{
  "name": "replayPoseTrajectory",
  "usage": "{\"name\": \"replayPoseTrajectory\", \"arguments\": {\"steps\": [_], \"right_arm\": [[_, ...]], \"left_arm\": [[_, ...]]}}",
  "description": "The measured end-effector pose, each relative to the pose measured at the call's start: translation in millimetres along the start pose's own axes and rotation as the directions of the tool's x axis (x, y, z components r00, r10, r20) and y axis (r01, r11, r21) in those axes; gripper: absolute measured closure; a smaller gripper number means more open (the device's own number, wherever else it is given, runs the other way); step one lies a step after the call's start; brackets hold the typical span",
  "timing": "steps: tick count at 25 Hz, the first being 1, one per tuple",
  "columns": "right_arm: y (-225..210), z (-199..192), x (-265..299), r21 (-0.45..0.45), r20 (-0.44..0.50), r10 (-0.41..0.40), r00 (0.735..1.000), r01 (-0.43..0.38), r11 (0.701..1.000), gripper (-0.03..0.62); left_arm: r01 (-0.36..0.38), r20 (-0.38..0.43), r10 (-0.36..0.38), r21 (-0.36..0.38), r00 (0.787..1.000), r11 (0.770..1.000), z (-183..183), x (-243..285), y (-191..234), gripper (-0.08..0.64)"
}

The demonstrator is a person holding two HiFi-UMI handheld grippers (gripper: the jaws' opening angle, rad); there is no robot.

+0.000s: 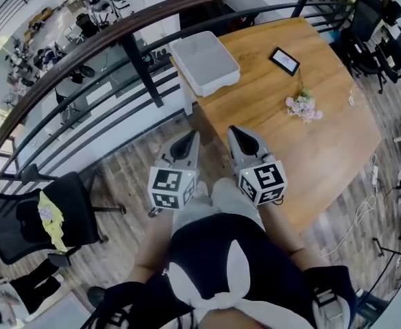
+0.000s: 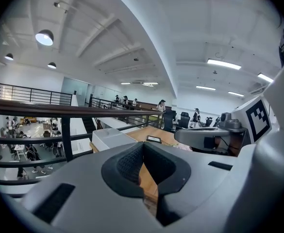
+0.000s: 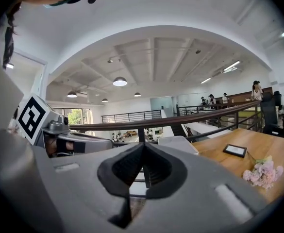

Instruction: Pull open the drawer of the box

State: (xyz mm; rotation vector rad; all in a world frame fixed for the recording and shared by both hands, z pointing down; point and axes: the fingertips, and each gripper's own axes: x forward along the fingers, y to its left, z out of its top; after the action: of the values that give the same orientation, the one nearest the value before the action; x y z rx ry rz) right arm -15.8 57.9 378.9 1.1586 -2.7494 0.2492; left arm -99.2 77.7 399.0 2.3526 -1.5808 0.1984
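Note:
A white box (image 1: 204, 62) stands at the near left corner of the wooden table (image 1: 323, 149); its drawer front does not show from above. The left gripper view has the box (image 2: 113, 139) ahead beyond the jaws, and so does the right gripper view (image 3: 178, 144). My left gripper (image 1: 184, 144) and right gripper (image 1: 245, 139) are held side by side close to the body, well short of the box. Both point toward the table. The left gripper (image 2: 142, 144) and right gripper (image 3: 144, 145) each have their jaws shut, with nothing between them.
A dark curved railing (image 1: 138, 60) runs along the left of the table, over a lower floor. On the table lie a small black frame (image 1: 284, 61) and a pink flower sprig (image 1: 303, 106). A black office chair (image 1: 42, 218) with a yellow cloth stands at the left.

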Motion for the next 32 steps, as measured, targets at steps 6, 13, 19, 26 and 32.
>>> {"name": "replayPoseTrajectory", "arguments": {"steps": [6, 13, 19, 26, 32], "right_arm": [[-14.1, -4.5, 16.2, 0.051, -0.017, -0.019, 1.000, 0.020, 0.999, 0.575], [-44.6, -9.6, 50.6, 0.134, -0.032, -0.009, 0.999, 0.013, 0.991, 0.465], [-71.4, -1.7, 87.9, 0.250, -0.027, 0.022, 0.999, -0.014, 0.968, 0.460], [-99.4, -12.8, 121.4, 0.349, -0.063, 0.031, 0.998, -0.008, 0.937, 0.440], [-114.9, -35.3, 144.7, 0.435, -0.104, 0.053, 0.993, -0.003, 0.900, 0.411]], "left_arm": [[0.034, -0.012, -0.034, -0.006, 0.999, 0.999, -1.9, 20.5, 8.9, 0.541], [0.043, -0.034, -0.043, 0.010, 0.999, 0.999, 4.5, 53.4, 27.6, 0.541], [0.074, -0.052, -0.071, 0.050, 0.996, 0.996, 23.7, 89.3, 37.7, 0.541], [0.096, -0.089, -0.091, 0.048, 0.992, 0.994, 27.3, 127.7, 57.4, 0.541], [0.094, -0.130, -0.091, 0.019, 0.987, 0.995, 15.6, 149.5, 77.3, 0.541]]}}
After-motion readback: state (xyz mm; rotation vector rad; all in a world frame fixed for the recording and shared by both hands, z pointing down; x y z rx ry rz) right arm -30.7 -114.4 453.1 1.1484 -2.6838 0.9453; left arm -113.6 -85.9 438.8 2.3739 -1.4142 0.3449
